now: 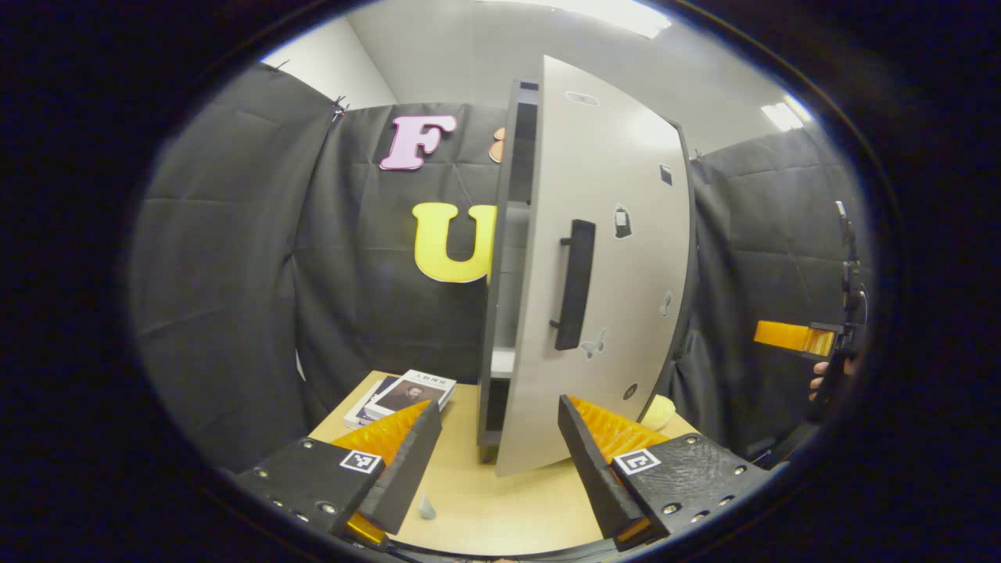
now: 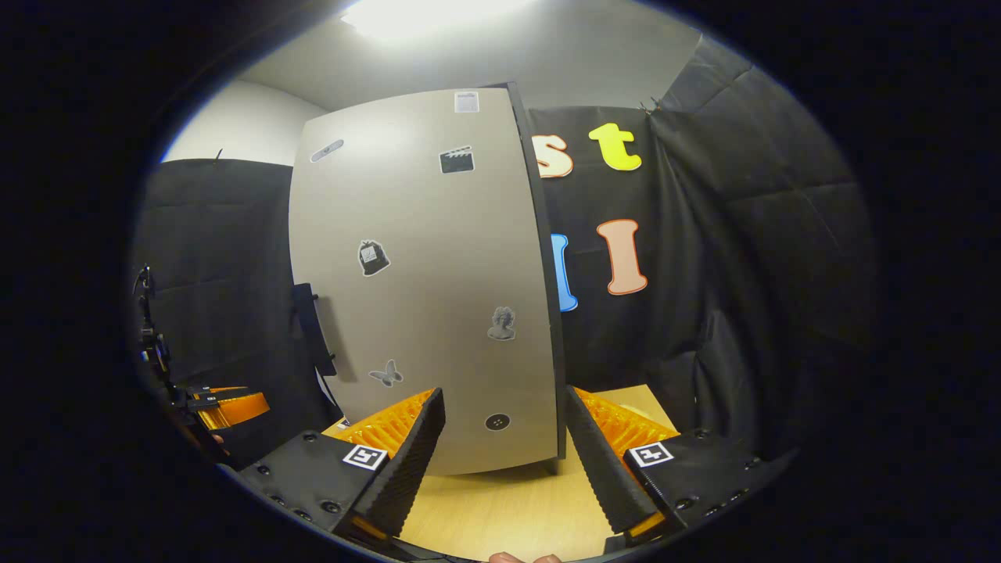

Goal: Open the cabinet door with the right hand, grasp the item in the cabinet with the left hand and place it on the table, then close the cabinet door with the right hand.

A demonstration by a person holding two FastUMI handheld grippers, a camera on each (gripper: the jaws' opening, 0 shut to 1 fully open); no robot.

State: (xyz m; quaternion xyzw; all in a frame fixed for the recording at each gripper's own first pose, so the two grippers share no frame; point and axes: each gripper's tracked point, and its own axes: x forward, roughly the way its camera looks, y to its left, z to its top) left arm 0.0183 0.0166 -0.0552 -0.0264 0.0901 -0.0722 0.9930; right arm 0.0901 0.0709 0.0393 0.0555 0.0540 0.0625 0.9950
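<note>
While the door hangs ajar: both tools hover off it.
Left gripper point(image 1: 499, 438): fingers spread wide, empty.
Right gripper point(image 2: 504, 438): spread wide, empty.
Cabinet door point(image 1: 610, 258): partly open.
Item: hidden, can't tell.

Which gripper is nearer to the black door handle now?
Left, probably. The left gripper faces the door handle, below it; the right gripper fronts the door's hinge side, handle at far edge.
</note>
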